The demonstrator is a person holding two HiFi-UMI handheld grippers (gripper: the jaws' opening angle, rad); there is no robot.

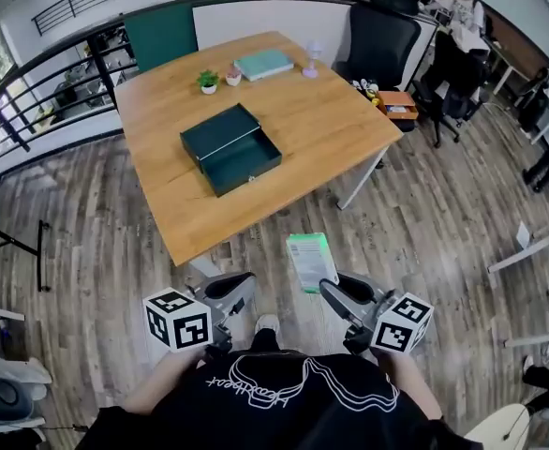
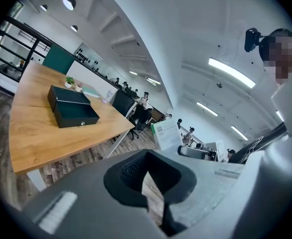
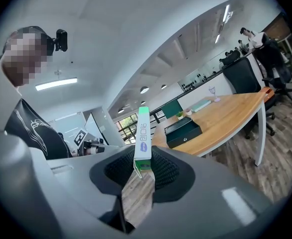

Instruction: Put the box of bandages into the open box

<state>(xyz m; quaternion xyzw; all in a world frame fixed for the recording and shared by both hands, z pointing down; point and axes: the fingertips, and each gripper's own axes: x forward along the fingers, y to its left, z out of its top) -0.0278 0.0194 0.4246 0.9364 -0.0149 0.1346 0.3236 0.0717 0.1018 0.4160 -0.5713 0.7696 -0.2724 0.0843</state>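
The wooden table (image 1: 331,120) fills the upper middle of the head view, well apart from both grippers, which sit low against the person's body over bare floor; the whole carry is yet to be made, and that is where I judge the trouble lies. The open box (image 1: 244,165) lies on the table toward 11 o'clock from the grippers, its lid folded back on the far side, its cavity facing up and empty; a drop aimed short could land on the front wall or on the tabletop, and a drop too far could catch the lid.

The box of bandages (image 1: 311,261) is off the table, in the air, sticking out toward 12 o'clock from the right gripper (image 1: 328,291). That gripper's jaws are closed down on only 1 end of the carton, narrowed to its thin edge, so most of its length hangs free; a quick swing could lever it loose or twist it in the pads, and it would fall to the floor.

The left gripper (image 1: 240,287), at 9 o'clock from the right 1, has its jaw tips drawn together with nothing between them; it touches nothing.
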